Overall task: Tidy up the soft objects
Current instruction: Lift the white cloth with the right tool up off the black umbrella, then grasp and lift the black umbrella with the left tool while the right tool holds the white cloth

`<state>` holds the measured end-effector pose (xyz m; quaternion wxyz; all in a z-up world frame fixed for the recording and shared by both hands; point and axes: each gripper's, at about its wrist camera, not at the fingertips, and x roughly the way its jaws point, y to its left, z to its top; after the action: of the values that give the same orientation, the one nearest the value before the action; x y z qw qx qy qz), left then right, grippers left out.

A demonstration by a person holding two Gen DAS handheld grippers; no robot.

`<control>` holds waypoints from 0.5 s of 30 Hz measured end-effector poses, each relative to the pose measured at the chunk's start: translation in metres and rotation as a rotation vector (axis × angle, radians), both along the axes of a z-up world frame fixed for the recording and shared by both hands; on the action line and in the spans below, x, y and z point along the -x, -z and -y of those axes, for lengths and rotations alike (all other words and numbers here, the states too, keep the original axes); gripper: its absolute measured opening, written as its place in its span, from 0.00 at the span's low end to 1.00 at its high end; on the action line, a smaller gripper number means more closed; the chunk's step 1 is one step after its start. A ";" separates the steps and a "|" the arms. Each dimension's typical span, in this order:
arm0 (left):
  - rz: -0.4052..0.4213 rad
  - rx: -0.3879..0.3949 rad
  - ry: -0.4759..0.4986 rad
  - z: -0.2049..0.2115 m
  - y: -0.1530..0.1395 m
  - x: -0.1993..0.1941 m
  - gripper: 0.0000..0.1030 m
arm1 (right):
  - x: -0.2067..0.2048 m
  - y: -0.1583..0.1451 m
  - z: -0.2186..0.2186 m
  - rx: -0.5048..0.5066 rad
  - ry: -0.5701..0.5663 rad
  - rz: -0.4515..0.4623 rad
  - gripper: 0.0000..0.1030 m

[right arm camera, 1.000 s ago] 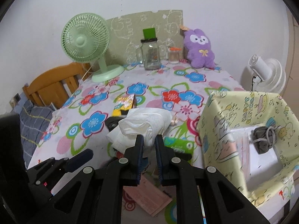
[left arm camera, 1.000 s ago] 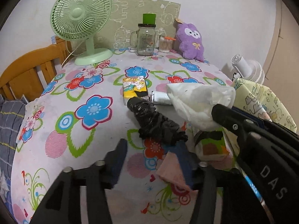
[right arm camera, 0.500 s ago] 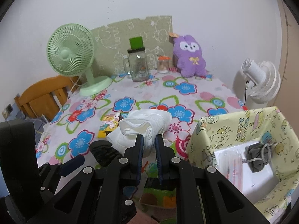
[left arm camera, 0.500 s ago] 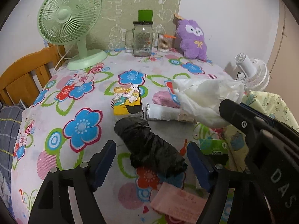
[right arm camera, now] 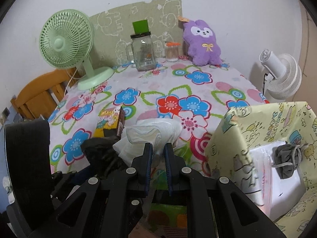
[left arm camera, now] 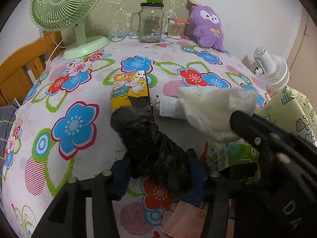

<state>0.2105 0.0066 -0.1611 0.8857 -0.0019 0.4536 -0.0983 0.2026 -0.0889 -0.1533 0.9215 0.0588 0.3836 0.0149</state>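
Note:
A crumpled black plastic bag [left arm camera: 150,142] lies on the flowered tablecloth [left arm camera: 75,91]. My left gripper [left arm camera: 158,168] straddles its near end. The jaws are closing and both blue pads [left arm camera: 120,170] touch the bag's sides. The right gripper [right arm camera: 158,150] is shut on a bunched white plastic bag [right arm camera: 152,132], held just above the table. That white bag [left arm camera: 214,107] also shows on the right of the left wrist view, with the black bag [right arm camera: 103,152] beside it. At the right stands a yellow patterned box [right arm camera: 227,138] holding a grey drawstring pouch [right arm camera: 285,158].
A yellow cartoon carton [left arm camera: 128,91] lies behind the black bag. A green tissue pack [left arm camera: 233,154] and pink paper [left arm camera: 184,220] sit near my fingers. At the back are a green fan [left arm camera: 65,11], glass jar [left arm camera: 150,23], swab pot [left arm camera: 175,28] and purple plush [left arm camera: 208,27]. A white fan [right arm camera: 281,75] stands beyond the table's right edge.
My left gripper moved forward over the black bag, spread wide, then closed onto its sides. The right gripper carried the white bag along, and the yellow box now looms closer.

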 end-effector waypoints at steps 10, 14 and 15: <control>0.054 -0.040 0.009 -0.004 -0.007 0.013 0.34 | 0.003 0.007 -0.003 -0.007 -0.012 -0.022 0.16; 0.080 -0.042 0.000 -0.006 -0.017 0.021 0.34 | 0.009 0.003 -0.004 -0.008 -0.020 -0.017 0.16; 0.085 -0.042 0.001 -0.006 -0.019 0.023 0.34 | 0.010 0.002 -0.005 -0.008 -0.023 -0.014 0.16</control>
<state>0.1873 0.0129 -0.1423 0.9040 0.0211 0.4176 -0.0893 0.1924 -0.0844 -0.1555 0.9183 0.0581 0.3908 0.0266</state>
